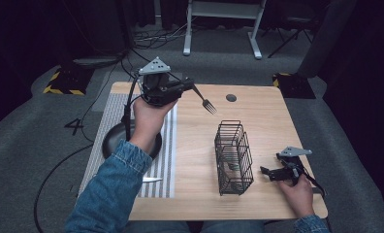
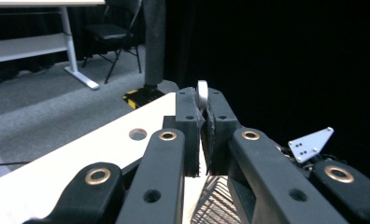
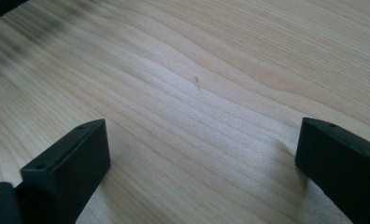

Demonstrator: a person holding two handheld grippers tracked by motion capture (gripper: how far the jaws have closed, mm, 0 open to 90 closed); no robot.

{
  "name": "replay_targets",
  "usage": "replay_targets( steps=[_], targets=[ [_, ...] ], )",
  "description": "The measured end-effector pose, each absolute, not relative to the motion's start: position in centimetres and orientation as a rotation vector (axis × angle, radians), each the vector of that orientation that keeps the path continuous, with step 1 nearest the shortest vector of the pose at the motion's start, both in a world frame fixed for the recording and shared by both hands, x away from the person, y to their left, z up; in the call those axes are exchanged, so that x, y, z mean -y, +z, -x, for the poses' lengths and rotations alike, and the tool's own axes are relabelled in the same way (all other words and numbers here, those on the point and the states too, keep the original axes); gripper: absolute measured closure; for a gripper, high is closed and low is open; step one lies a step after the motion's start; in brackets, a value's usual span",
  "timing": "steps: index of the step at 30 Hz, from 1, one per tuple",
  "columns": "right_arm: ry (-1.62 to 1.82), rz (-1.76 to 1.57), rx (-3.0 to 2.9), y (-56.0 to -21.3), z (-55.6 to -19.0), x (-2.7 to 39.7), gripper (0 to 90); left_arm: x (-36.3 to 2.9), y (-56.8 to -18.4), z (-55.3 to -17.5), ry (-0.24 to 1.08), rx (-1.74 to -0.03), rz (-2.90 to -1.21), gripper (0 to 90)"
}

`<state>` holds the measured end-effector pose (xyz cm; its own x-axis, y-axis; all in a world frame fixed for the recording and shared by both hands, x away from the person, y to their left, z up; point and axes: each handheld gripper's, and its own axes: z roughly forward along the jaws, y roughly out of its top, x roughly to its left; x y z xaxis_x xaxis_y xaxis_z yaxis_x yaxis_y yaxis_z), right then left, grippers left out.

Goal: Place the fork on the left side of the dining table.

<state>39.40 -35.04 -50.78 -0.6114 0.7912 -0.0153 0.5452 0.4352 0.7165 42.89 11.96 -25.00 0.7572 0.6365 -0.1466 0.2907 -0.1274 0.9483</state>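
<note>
My left tool (image 1: 189, 87) pinches the fork (image 1: 203, 100) by its handle end; swinging toward the wire basket (image 1: 233, 158), it could twist loose; right tool (image 1: 272, 173) rests spread.

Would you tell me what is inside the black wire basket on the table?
Inside the wire basket, a dark, blurred shape lies at the bottom, seen through the mesh; the bars hide what it is. The fork is not in it: the left gripper holds it above the table.

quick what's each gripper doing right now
Left gripper: closed on a fork, held above the table.
Right gripper: open, holding nothing, low over the table.
</note>
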Motion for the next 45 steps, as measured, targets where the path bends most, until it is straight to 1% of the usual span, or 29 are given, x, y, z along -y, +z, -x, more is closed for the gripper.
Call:
replay_targets(
  steps=[5, 10, 20, 30, 43, 45],
  targets=[
    [0.979, -1.141, -2.343, -50.8, -39.4, 35.0, 3.1, -13.2, -24.6, -43.2, 0.379, -0.765, -1.702, 86.1],
    [0.980, -1.142, -2.342, -50.8, -39.4, 35.0, 3.1, -15.1, -24.5, -43.7, 0.430, -0.813, -1.678, 86.1],
    [0.980, -1.144, -2.342, -50.8, -39.4, 35.0, 3.4, -18.8, -24.3, -45.1, 0.482, -0.906, -1.613, 86.1],
    [0.980, -1.146, -2.341, -50.8, -39.3, 35.0, 3.5, -20.5, -24.7, -46.8, 0.503, -0.978, -1.591, 86.1],
    [0.980, -1.146, -2.340, -50.8, -39.3, 35.0, 3.6, -22.2, -26.5, -50.2, 0.507, -1.128, -1.579, 86.1],
    [0.981, -1.148, -2.339, -50.8, -39.3, 35.0, 3.6, -22.7, -27.0, -50.9, 0.492, -1.165, -1.563, 86.1]
  ],
)
